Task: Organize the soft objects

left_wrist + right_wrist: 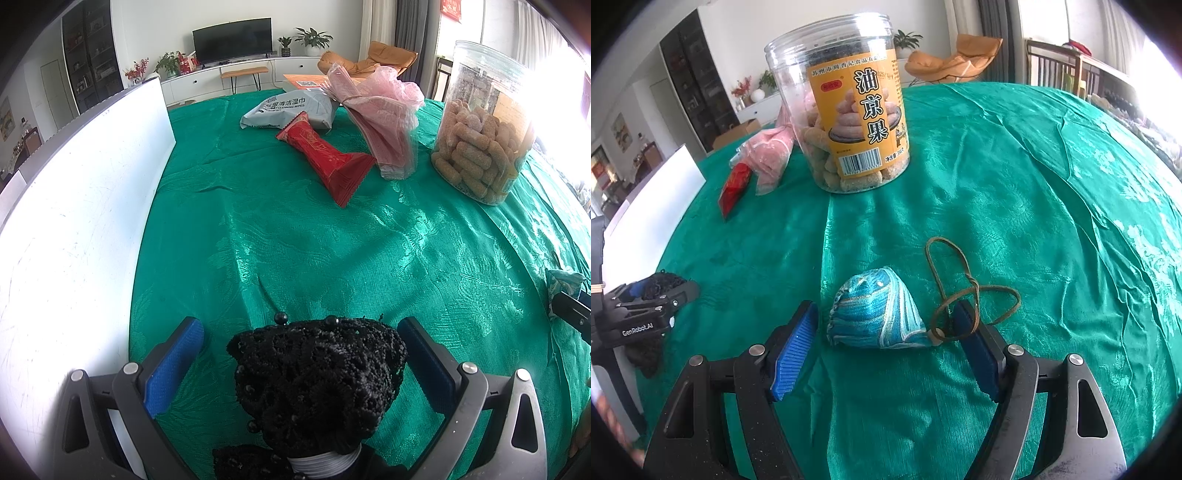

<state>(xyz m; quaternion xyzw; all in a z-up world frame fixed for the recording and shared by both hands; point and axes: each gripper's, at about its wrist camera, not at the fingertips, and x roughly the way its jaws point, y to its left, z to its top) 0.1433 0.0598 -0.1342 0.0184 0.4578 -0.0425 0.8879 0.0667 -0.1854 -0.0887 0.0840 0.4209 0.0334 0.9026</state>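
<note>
Both wrist views close, angled down over tablecloth [332, 240]; share snack jar [846, 110].

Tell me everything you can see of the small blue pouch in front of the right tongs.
The blue pouch is a small fabric bag of shiny turquoise brocade with pale wavy stripes, plump and rounded, its gathered edge to the left. It lies on its side on the green tablecloth, between the open blue pads of the right tongs, neither pad touching it. A thin brown cord leaves its narrow right end and loops over the cloth.
</note>
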